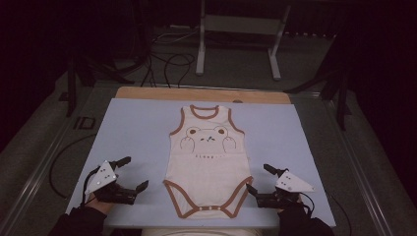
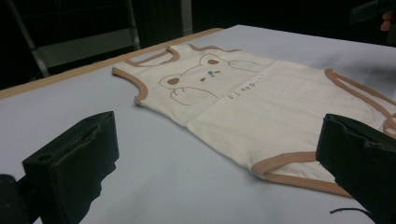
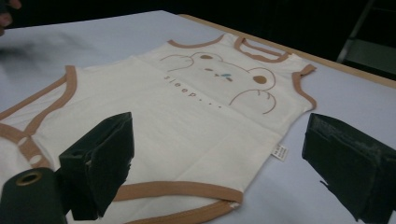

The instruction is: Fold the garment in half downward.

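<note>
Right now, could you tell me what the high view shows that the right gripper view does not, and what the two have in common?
High view alone: both grippers, the left gripper and the right gripper, open and resting on the light blue mat either side of the bodysuit, plus the floor cables and a metal stand beyond the table.

Right gripper view alone: the small white side tag on the bodysuit's seam.

Both: the cream bodysuit lying flat, with brown trim, a bear print and lettering beneath it.
</note>
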`<state>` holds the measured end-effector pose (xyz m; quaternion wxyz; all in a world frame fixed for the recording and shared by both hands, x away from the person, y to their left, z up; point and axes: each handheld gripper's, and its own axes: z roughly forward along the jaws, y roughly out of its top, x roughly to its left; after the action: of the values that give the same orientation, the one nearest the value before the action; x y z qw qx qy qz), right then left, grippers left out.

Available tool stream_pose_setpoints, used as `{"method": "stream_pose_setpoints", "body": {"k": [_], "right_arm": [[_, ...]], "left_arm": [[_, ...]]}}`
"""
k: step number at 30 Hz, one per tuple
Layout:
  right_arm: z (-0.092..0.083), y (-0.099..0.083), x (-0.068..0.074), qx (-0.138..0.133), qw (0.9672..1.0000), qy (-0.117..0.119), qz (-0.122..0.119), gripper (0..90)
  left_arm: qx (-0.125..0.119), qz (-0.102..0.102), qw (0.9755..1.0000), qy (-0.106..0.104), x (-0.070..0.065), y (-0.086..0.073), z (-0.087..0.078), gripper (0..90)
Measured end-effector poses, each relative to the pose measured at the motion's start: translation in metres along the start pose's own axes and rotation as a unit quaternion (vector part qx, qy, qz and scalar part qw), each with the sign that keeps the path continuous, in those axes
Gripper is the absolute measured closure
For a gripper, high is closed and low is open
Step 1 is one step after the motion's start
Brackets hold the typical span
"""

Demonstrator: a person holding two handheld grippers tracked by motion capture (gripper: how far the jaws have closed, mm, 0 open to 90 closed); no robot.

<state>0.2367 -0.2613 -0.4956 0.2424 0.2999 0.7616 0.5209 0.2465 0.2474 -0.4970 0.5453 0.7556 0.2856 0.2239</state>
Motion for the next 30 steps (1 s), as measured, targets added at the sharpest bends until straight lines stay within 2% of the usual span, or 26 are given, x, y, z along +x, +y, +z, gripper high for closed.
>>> {"method": "stream_pose_setpoints", "body": {"k": [8,10,19,23,27,30], "right_arm": [[0.0019,0.0003,0.0008,0.001,1.0,0.008,0.001,9.2],[0.0027,0.0009,0.0021,0.003,1.0,0.007,-0.006,9.2],[0.0079,0.003,0.0033,0.004,0.9999,0.017,0.001,9.2],[0.0082,0.0044,0.0042,0.0,0.9998,0.019,0.003,9.2],[0.0087,0.0057,0.0044,0.005,0.9999,0.014,0.0,9.3],[0.0079,0.0071,0.0042,0.002,0.9998,0.017,0.006,9.3]], "left_arm": [[0.003,0.003,1.0,0.003,0.0002,0.0001,0.0007,0.0],[0.004,0.003,1.0,0.003,0.0003,0.0002,0.0011,0.0],[0.001,-0.002,1.0,0.006,0.0002,0.0006,-0.0006,0.0],[0.002,-0.012,0.9999,0.0,0.0009,0.003,0.0001,0.0],[0.006,-0.01,0.9999,-0.006,-0.0004,0.0057,0.0005,0.0],[0.007,-0.011,0.9999,-0.011,-0.0014,0.007,0.0013,0.0]]}}
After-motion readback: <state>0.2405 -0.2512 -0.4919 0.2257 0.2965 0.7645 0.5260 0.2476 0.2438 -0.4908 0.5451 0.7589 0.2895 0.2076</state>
